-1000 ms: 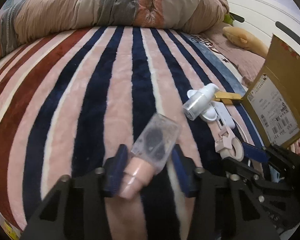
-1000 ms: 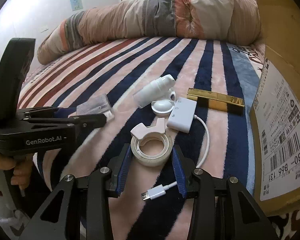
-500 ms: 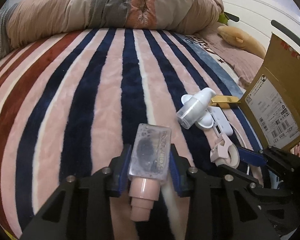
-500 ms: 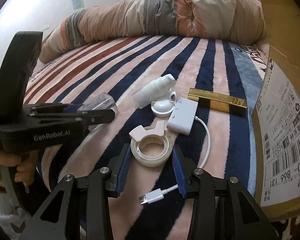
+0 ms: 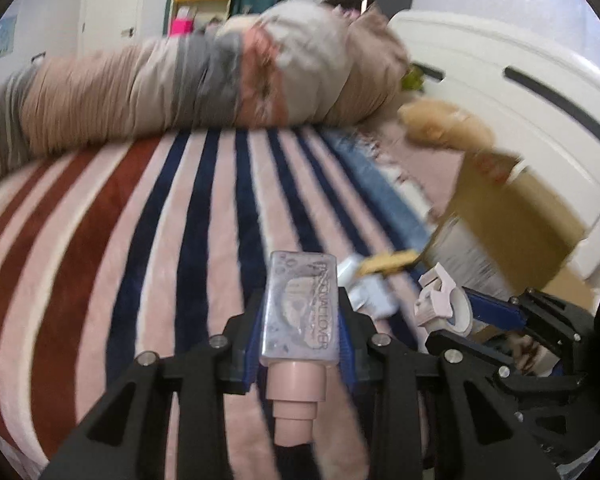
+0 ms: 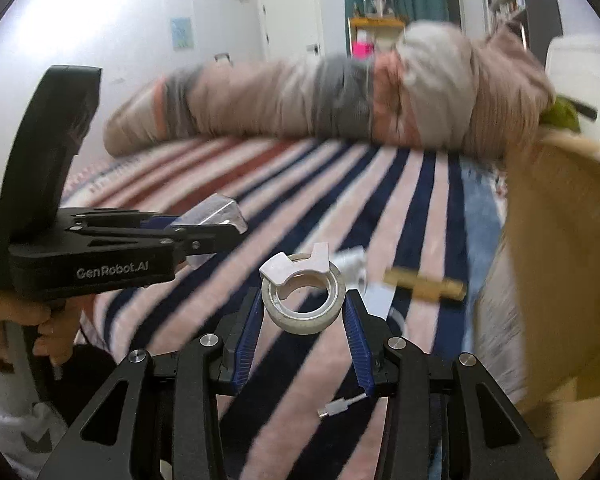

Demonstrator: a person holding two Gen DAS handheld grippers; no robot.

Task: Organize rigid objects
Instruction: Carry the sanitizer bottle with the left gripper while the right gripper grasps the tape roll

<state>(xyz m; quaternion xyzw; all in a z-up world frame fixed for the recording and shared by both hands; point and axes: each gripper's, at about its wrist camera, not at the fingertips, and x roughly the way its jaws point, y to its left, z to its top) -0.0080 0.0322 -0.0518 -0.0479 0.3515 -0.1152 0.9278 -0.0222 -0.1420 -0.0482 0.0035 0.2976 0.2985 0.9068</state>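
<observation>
A: What changed in the last second?

B: Both loads have left the bed. The left gripper [image 5: 300, 340] had its pads spread around the clear flat plastic bottle with the pink cap [image 5: 299, 312]; now they pinch its sides and it rides above the striped plush blanket [image 5: 140, 248]. The right gripper [image 6: 302, 320] has likewise closed on the white roll of tape with its white plastic dispenser clip [image 6: 303, 296] and raised it.

A: So for the tidying?

B: I'd judge both picks made, with the carry toward the brown cardboard box [image 6: 556, 264] under way.

A: Anything unclear?

B: Plenty; both views smear with motion. The gold bar-shaped case [image 6: 424, 286] and the white items beside it are blurs, the box's opening is cut off, and only the white cable's plug [image 6: 336, 406] shows.
</observation>
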